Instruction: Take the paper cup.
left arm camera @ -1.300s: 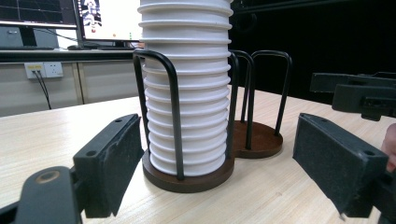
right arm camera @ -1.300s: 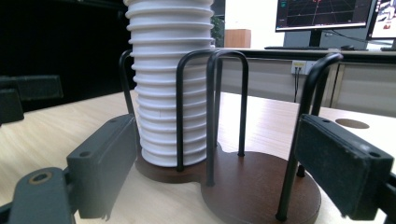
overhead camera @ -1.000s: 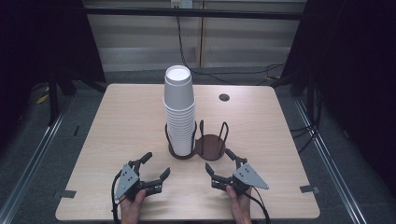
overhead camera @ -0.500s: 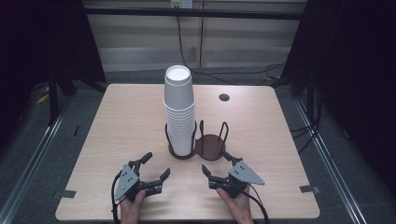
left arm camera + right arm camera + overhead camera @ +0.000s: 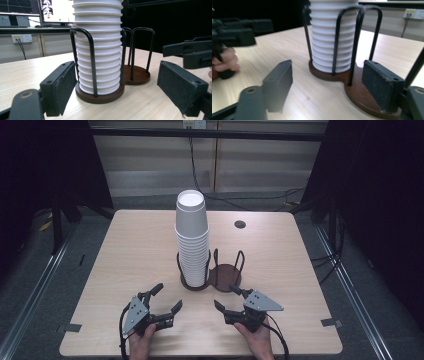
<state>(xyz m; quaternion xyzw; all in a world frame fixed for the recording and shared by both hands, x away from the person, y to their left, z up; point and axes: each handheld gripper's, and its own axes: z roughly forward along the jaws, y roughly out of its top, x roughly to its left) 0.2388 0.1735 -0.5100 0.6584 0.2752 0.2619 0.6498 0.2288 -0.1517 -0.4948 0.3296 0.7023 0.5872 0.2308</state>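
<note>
White ribbed cup stack [image 5: 192,240]; round brown wire-hooped holder [image 5: 226,276]

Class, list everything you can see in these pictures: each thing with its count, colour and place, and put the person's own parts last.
Table: one, light wood, centre of the high view.
Cup stack: one stack, white, in the left ring of the holder.
Cup holder: one, brown double base with black wire hoops, mid-table; right ring empty.
Round cap: one, dark, far right of the table.
Wall socket: one, white, background.
Left tongs: one, black, open, near edge.
Right tongs: one, black, open, near edge.
Hands: two, gripping the tongs.
</note>
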